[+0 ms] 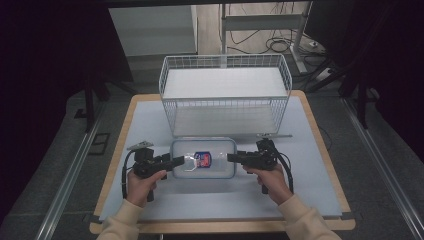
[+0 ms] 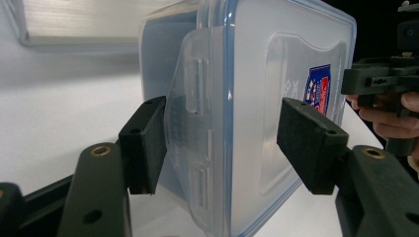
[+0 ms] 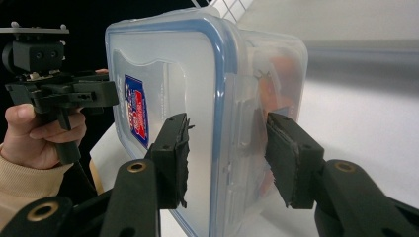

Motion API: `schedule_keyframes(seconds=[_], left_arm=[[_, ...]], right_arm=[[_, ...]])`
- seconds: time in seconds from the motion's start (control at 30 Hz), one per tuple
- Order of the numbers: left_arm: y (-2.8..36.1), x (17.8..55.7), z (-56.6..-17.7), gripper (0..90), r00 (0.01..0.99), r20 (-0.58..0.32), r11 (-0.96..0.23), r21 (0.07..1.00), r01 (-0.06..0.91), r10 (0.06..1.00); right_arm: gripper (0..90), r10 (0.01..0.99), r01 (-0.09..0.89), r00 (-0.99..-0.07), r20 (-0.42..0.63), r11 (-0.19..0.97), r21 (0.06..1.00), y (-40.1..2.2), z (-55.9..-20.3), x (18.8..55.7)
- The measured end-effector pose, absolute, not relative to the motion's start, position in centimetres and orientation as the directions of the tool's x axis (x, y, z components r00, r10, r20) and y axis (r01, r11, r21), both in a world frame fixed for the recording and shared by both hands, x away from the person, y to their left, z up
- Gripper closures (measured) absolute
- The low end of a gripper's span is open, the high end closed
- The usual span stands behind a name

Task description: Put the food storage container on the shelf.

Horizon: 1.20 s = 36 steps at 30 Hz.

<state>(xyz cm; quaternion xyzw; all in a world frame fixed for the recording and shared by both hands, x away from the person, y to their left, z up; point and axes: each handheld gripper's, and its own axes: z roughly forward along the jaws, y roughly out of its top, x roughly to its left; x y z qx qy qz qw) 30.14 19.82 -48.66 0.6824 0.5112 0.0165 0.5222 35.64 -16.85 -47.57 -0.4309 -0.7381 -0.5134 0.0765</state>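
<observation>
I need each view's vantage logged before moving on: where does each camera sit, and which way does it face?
High view: above the person's side, facing forward and down on the table, box and basket; forearms, hands and both grippers show.
Left gripper view: rides the left gripper, facing along its jaws at the box's latch end; the other hand shows beyond.
Right gripper view: rides the right gripper, facing the box's opposite end; the other hand shows beyond.
Both gripper views share the box's blue-and-red label.

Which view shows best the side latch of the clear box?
The left gripper view: the side latch stands close and sharp between the jaws. The right gripper view shows the opposite latch, blurred; in the high view it is too small on the clear box.
</observation>
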Motion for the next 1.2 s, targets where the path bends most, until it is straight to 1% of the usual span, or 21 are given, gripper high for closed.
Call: schedule_keyframes(seconds=[0.37,0.7,0.93,1.2], left_arm=[[19.0,30.4,-47.7,38.2,0.495,-0.509,0.067,0.741,0.668,0.704],[17.7,31.4,-46.2,38.2,0.514,-0.502,0.055,0.751,0.658,0.696],[17.0,32.1,-44.2,38.2,0.536,-0.498,0.056,0.766,0.64,0.682],[16.5,32.8,-42.0,38.2,0.558,-0.477,0.049,0.788,0.614,0.68]], right_arm=[[52.6,0.566,0.679,-0.639,0.521,0.097,0.728,-17.8,-46.0,35.5],[52.6,0.578,0.655,-0.644,0.502,0.077,0.751,-19.0,-44.5,35.7],[52.6,0.589,0.62,-0.661,0.464,0.079,0.781,-19.7,-42.1,35.9],[52.5,0.594,0.596,-0.671,0.444,0.074,0.8,-20.3,-39.8,36.1]])
